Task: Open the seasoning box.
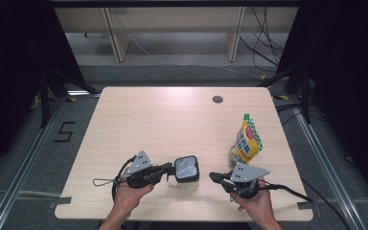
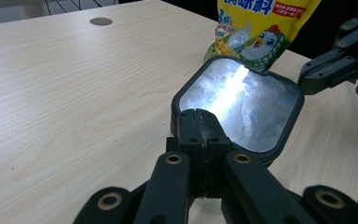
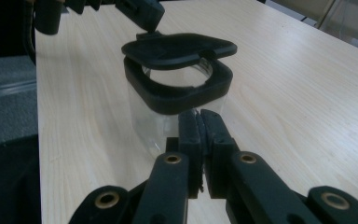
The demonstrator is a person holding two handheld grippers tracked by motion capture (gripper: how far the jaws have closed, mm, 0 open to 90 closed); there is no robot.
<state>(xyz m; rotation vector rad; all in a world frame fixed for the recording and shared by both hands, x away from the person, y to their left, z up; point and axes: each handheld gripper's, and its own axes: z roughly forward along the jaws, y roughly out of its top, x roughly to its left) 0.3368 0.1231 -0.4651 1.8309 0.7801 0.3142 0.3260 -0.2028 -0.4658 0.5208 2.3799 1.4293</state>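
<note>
High view: jar (image 1: pixel 187 172) btwn both hand-held grippers.

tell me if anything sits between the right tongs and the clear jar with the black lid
Nothing visible does. The right tongs, shut and empty, point at the jar across bare table. The yellow pouch stands behind them, off that line. The left tongs meet the jar's opposite side.

Your readable marks: a "5" on the floor (image 1: pixel 65 131) left of the table (image 1: pixel 139 115); Chinese print, partly legible, on the yellow pouch (image 1: pixel 247 141).
</note>
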